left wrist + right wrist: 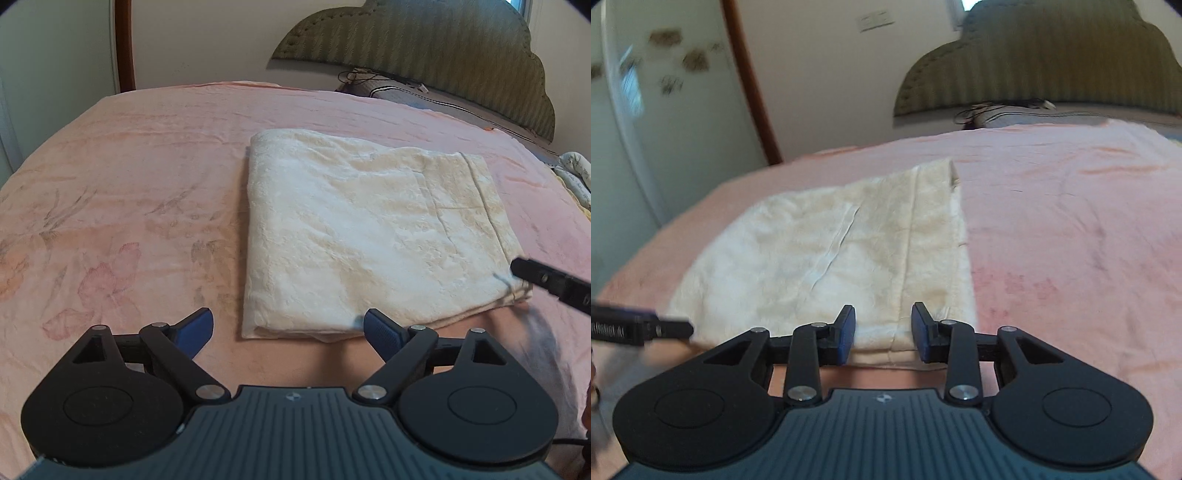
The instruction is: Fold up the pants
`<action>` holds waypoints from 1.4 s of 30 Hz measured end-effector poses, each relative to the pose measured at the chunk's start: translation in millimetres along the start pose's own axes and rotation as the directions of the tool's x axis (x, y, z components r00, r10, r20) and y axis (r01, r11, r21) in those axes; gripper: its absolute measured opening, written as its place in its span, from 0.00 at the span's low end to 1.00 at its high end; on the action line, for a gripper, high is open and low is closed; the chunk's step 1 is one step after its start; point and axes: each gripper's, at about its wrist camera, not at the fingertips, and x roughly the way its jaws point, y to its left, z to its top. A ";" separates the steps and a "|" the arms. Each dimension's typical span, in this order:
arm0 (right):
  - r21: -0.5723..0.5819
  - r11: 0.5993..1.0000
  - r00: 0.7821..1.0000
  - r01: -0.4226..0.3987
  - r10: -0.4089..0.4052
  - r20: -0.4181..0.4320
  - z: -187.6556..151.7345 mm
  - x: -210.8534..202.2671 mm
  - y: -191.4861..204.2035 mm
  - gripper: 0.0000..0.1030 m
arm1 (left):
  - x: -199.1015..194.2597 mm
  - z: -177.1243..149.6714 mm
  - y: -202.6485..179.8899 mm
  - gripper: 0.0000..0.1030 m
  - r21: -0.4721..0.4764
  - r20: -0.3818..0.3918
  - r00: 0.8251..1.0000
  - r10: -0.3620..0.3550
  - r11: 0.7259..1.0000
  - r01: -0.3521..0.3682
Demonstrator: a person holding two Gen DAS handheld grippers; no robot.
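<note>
The cream pants [365,229] lie folded into a flat rectangle on the pink bedspread [122,192]. My left gripper [288,330] is open and empty, just short of the fold's near edge at its left half. My right gripper [882,332] is open, its jaws either side of the near edge of the pants [827,254] close to the hem band, holding nothing. One right fingertip [532,271] shows at the fold's near right corner in the left wrist view. The left gripper's finger [665,328] shows at the near left corner in the right wrist view.
A padded green headboard [424,48] stands at the far end with a dark pillow and cables [399,90] below it. A wooden door frame [753,85] and a white wardrobe [624,122] stand left of the bed. More bedding [576,173] lies at the right edge.
</note>
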 end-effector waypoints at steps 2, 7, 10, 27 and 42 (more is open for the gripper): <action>-0.082 0.997 1.000 -0.005 0.007 0.027 2.2 -8.5 15.5 0.33 | 0.3 -2.0 -4.5 0.89 0.018 -0.005 1.000 0.017 1.000 -0.017; -0.176 0.983 0.998 0.046 -0.053 -0.035 -8.6 9.7 17.6 0.45 | -4.5 -9.9 -14.3 0.88 0.038 -0.013 0.999 0.043 0.998 -0.042; -0.105 0.993 0.998 0.054 -0.055 -0.005 -3.4 -8.2 17.7 0.46 | -12.0 -16.8 -19.3 0.88 0.061 0.004 0.999 0.054 0.997 -0.054; 0.034 0.998 0.995 -0.049 0.051 -0.089 -50.1 -66.1 45.1 0.93 | -35.1 -67.5 -19.1 0.90 0.022 0.060 0.988 0.145 0.989 -0.146; -0.136 0.986 0.988 0.092 -0.107 -0.107 -72.6 -38.7 47.7 0.93 | -26.7 -84.5 -17.1 1.00 0.009 0.132 0.975 0.178 0.984 -0.181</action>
